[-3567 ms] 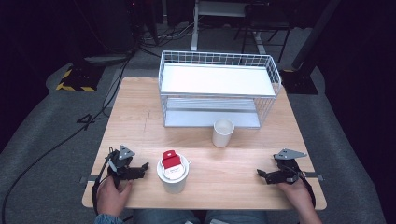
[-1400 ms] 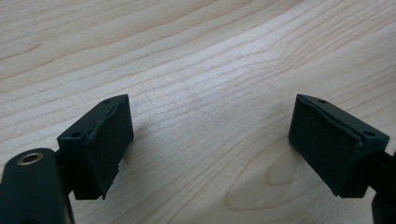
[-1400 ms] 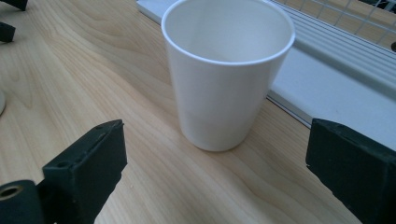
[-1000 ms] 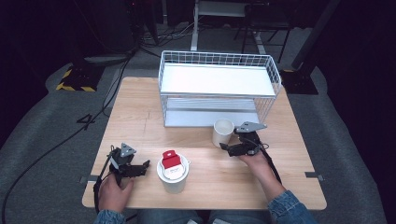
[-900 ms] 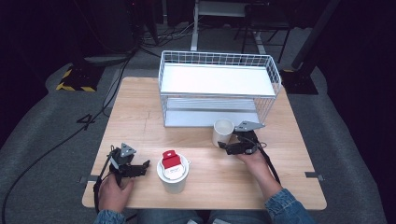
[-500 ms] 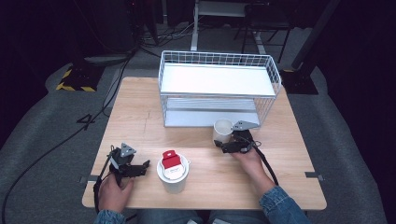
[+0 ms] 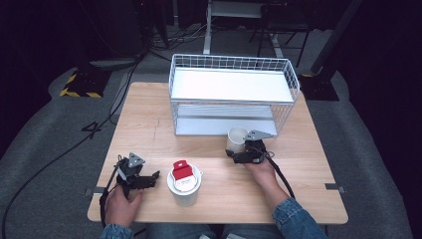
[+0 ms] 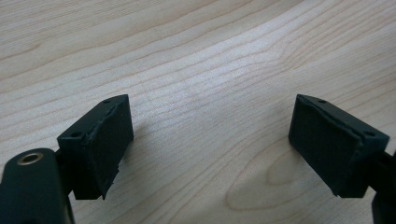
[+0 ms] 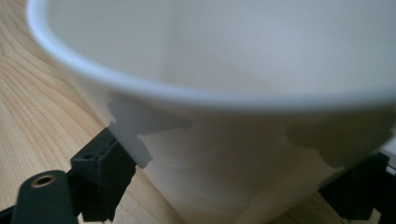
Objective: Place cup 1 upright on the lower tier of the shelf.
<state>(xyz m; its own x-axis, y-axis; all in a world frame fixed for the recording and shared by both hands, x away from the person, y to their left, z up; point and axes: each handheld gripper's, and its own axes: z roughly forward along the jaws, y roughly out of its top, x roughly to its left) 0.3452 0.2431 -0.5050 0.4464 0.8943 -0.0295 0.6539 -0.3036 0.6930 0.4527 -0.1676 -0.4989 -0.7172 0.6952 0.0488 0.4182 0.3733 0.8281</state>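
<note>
The landmark is the wire basket, which stands on the far half of the wooden table.

The white paper cup stands upright on the table, just in front of the basket's near right corner. The right gripper is at the cup's near right side, low on its wall, with the person's right hand behind it. In the right gripper view the cup sits between the two black jaws, one on each side of its lower wall. The jaws have just been closing around the cup. Both pads sit against the cup wall; the grip is on.

A second white cup, with a red piece on its lid, stands well in front of the basket, near the table's front edge and left of the paper cup.

The left gripper rests on the table just left of the lidded cup, well away from the basket, held by the left hand. In the left gripper view its jaws stand apart over bare wood with nothing between them.
</note>
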